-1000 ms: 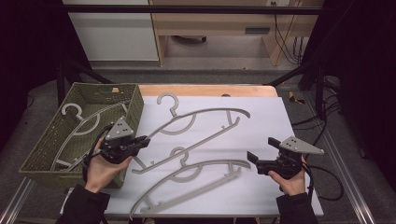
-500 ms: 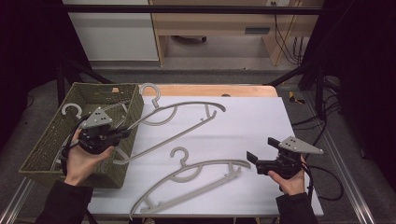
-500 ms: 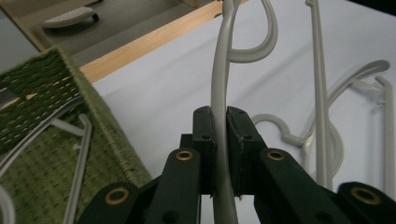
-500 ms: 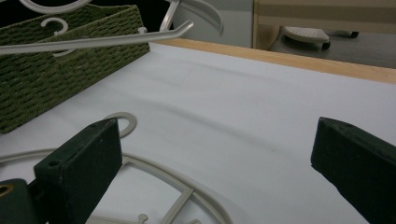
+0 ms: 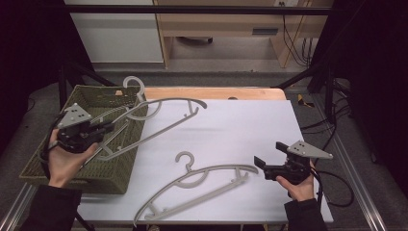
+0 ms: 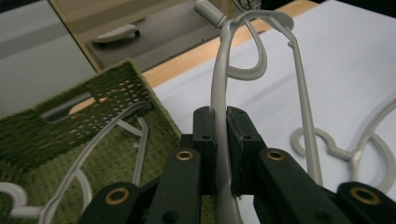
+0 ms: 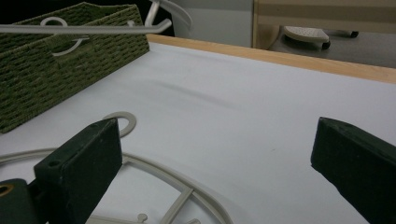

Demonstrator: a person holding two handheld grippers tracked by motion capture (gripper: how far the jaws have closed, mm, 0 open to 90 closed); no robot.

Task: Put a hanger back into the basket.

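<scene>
My left gripper (image 5: 107,129) is clamped on the grey hanger (image 5: 159,108); in the left gripper view the pads pinch its thin bar (image 6: 221,140) flat between them. I hold it over the green woven basket (image 5: 108,168) at the table's left edge, one arm reaching out over the white table (image 5: 250,125), hook (image 5: 134,86) near the basket's far corner. Another hanger lies in the basket (image 6: 116,126). My right gripper (image 5: 262,163) sits low at the table's right, jaws wide apart, gripping nothing. The second hanger (image 5: 202,185) lies flat on the table, its end just beside those jaws.
</scene>
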